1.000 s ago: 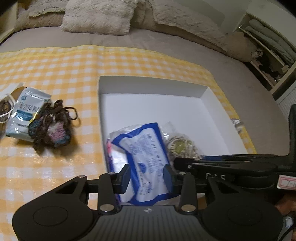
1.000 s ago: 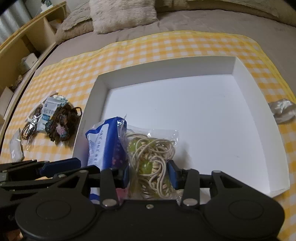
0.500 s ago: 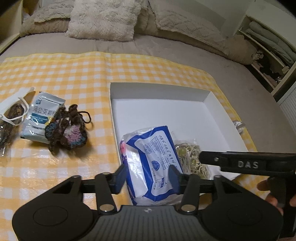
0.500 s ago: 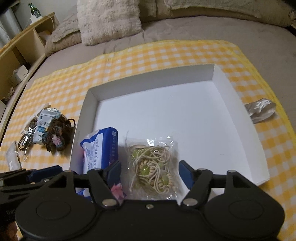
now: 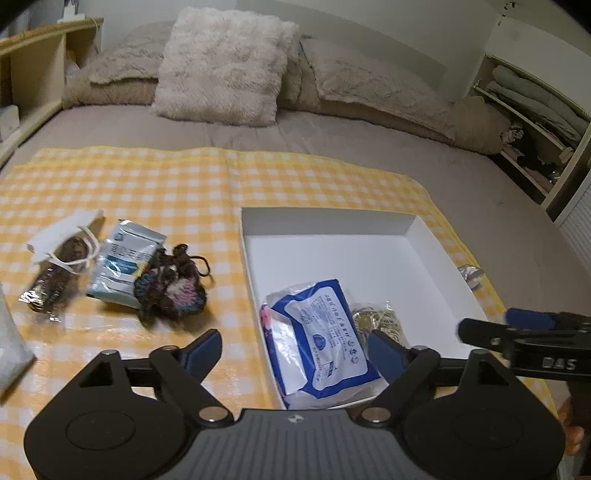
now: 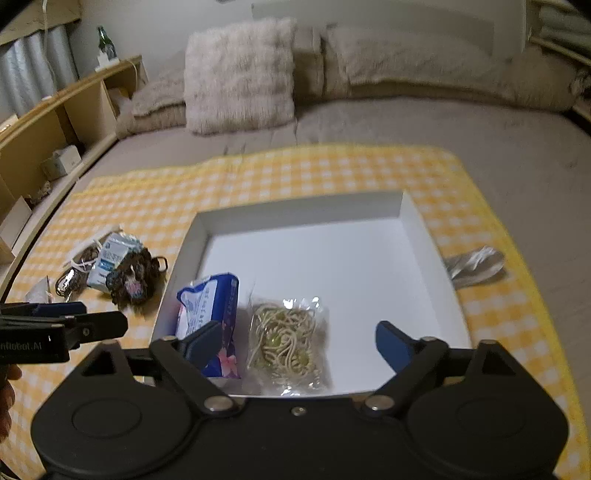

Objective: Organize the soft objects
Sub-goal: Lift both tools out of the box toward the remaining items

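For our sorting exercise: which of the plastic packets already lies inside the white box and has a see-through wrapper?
The clear packet of beige elastic bands, beside the blue-and-white tissue packet, which is opaque. The pale-blue sachet lies outside the white cardboard box.

I'm working over a bed with a grey-brown sheet, a yellow-and-white checked cloth spread across it. At its head a fluffy cream pillow leans among beige quilted cushions against a pale wall, and the light is dim and warm. To my left runs a light wooden shelf unit with a green bottle on top; to my right, open shelves hold folded bedding.
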A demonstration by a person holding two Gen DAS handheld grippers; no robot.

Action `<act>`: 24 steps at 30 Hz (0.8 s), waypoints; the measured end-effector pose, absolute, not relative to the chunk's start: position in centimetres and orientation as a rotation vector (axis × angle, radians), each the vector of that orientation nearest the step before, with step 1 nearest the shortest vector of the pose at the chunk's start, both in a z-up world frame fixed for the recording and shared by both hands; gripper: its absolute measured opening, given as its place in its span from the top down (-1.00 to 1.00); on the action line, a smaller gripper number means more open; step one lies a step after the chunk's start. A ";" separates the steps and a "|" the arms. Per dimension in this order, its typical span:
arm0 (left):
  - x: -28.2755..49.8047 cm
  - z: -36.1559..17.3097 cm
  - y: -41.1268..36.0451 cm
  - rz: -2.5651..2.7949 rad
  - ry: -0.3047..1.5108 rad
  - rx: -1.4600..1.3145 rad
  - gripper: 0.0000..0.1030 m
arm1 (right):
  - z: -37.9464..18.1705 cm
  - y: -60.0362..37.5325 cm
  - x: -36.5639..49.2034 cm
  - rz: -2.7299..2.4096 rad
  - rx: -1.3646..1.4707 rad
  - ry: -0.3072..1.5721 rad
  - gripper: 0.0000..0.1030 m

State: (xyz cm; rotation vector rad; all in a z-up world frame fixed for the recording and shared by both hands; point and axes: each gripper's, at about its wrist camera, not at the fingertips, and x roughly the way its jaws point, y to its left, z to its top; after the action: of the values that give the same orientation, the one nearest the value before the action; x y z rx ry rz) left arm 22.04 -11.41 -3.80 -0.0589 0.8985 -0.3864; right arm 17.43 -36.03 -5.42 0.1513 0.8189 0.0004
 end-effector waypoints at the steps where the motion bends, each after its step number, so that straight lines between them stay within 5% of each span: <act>1: 21.8 -3.7 -11.3 -0.381 0.892 -0.054 -0.81 | -5.1 -36.0 17.1 -0.001 0.140 0.803 -0.86; 5: 20.9 -2.9 -10.7 -0.353 0.849 -0.021 -1.00 | -3.7 -36.2 15.5 -0.008 0.123 0.732 -0.99; 24: 18.3 -0.5 -8.0 -0.279 0.670 0.065 -1.00 | -2.2 -33.9 13.9 -0.010 0.053 0.596 -1.00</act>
State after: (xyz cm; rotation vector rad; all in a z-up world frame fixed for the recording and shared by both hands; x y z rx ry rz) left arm 18.25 -7.95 -0.48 0.0648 0.6703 -0.2791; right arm 13.87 -33.92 -2.16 0.0527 0.5964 -0.0103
